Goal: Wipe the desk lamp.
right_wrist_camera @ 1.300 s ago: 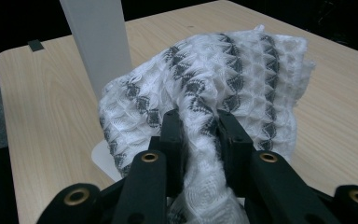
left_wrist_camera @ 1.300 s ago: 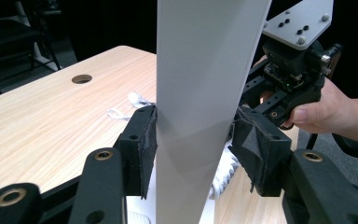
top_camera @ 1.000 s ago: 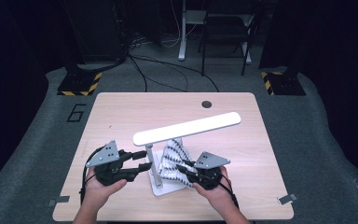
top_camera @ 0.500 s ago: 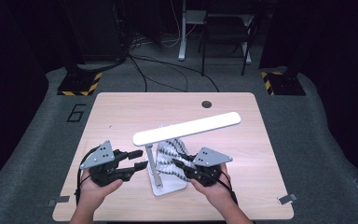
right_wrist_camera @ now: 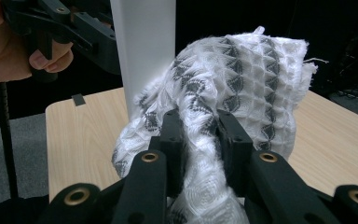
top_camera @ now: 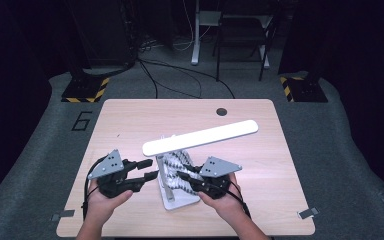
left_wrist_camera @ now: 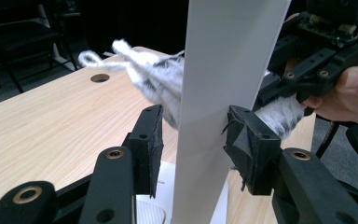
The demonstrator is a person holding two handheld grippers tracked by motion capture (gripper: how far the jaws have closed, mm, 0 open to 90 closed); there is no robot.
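Right gripper [top_camera: 182, 176] had its jaws clamped on a bunched fold of the grey-and-white patterned cloth [top_camera: 176, 165]; in the right gripper view [right_wrist_camera: 200, 135] the fabric [right_wrist_camera: 233, 79] was pinched tight between both pads and bulged out above them. The cloth hung off the lamp's upright post, near the front middle of the table [top_camera: 130, 120], just left of the right hand [top_camera: 225, 197].

Left gripper [top_camera: 152, 169] sat partly open, its jaws to either side of the white lamp post [left_wrist_camera: 214, 93]. In the left gripper view [left_wrist_camera: 193, 135] the right pad looked to be touching the post's edge, while the left pad stood just off it. Couldn't tell if it was a real grip. Jaws had just crept slightly wider with the post between them. Left hand [top_camera: 107, 192] was at the near-left part of the table.

The lamp base [top_camera: 177, 200] rested flat on the table between the two hands. The long white lamp head [top_camera: 200, 137] ran above the cloth, tilted up toward the far right. The cable hole [top_camera: 222, 111] lay in the tabletop well beyond it, near the far edge. Both grippers pointed inward toward the post, close to each other but not touching.
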